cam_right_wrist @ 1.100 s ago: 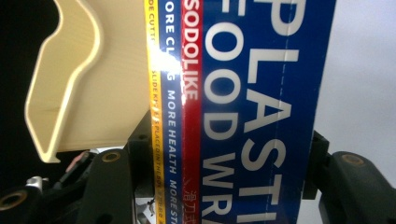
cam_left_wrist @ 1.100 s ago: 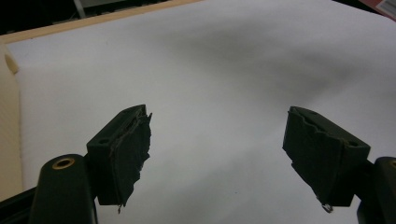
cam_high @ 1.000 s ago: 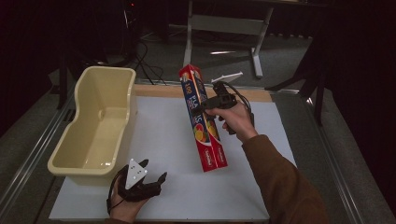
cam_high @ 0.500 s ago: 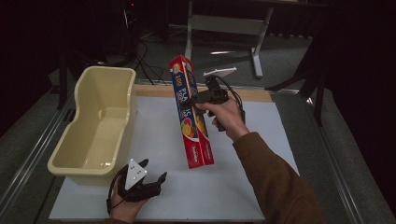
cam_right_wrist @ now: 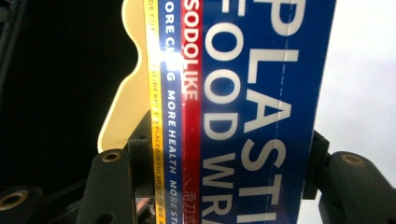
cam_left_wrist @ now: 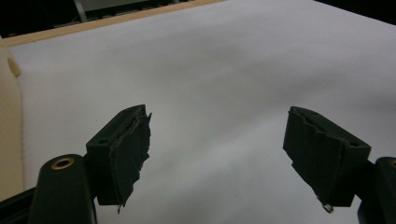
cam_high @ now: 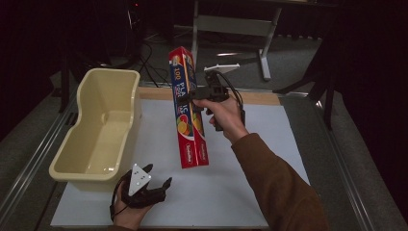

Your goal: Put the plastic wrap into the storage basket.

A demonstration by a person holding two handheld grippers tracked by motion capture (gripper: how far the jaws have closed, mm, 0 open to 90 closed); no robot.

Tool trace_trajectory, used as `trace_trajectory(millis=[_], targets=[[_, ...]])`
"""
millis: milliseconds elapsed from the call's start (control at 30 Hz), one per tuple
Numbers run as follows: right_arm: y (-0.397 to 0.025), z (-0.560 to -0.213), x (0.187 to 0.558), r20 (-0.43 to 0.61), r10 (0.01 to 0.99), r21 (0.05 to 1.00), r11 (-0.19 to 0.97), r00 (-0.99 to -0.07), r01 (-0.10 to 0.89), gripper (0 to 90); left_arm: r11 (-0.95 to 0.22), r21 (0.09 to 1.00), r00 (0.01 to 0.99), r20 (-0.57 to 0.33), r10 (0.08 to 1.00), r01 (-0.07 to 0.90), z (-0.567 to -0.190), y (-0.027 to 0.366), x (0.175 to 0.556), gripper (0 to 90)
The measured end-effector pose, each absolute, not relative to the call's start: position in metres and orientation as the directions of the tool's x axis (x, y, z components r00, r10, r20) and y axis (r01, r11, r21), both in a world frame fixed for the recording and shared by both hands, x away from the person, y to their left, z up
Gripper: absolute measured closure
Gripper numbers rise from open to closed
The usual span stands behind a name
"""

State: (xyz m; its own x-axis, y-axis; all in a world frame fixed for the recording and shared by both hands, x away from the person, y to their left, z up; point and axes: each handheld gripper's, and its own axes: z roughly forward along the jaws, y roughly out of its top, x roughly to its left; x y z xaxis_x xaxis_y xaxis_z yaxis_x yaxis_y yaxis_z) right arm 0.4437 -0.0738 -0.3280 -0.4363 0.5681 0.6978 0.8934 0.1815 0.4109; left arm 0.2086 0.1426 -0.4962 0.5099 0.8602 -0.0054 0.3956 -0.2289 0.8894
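White sheeting (cam_high: 250, 192) covers the table in the high view; the right gripper (cam_high: 192, 95) clamps a plastic-wrap box (cam_high: 187, 108) aloft near centre, apparently clear of the surface. A cream tub (cam_high: 103, 130) sits at nine o'clock.

Left gripper view: left gripper (cam_left_wrist: 217, 156), jaws apart over bare sheeting.

Right gripper view: jaws pinch the box's sides.

This looks like a lab or recording room, not a home. The counter (cam_high: 250, 144) is a plain white board with a bare wooden far edge, set between metal rails (cam_high: 29, 163). Around it everything is dark, black drapes or walls (hard to tell which). Behind stands a metal frame (cam_high: 231, 24) on a grey floor (cam_high: 298, 53), with loose cables (cam_high: 149, 57) trailing across it. Both hands carry cabled tongs, the left (cam_high: 155, 177) topped by a grey plate.
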Motion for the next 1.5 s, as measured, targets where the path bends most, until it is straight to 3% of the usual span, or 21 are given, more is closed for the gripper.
trace_trajectory(millis=[433,1500], targets=[[-0.045,-0.331,0.445,0.771,0.509,0.373,0.126,-0.383,0.919,41.8,-0.222,0.893,0.503,-0.005,0.864,0.39,-0.496,0.145,0.208,22.4],[0.009,-0.314,0.45,0.832,0.451,0.341,0.044,-0.323,0.939,41.8,-0.219,0.891,0.511,-0.017,0.859,0.397,-0.497,0.142,0.205,22.3]])
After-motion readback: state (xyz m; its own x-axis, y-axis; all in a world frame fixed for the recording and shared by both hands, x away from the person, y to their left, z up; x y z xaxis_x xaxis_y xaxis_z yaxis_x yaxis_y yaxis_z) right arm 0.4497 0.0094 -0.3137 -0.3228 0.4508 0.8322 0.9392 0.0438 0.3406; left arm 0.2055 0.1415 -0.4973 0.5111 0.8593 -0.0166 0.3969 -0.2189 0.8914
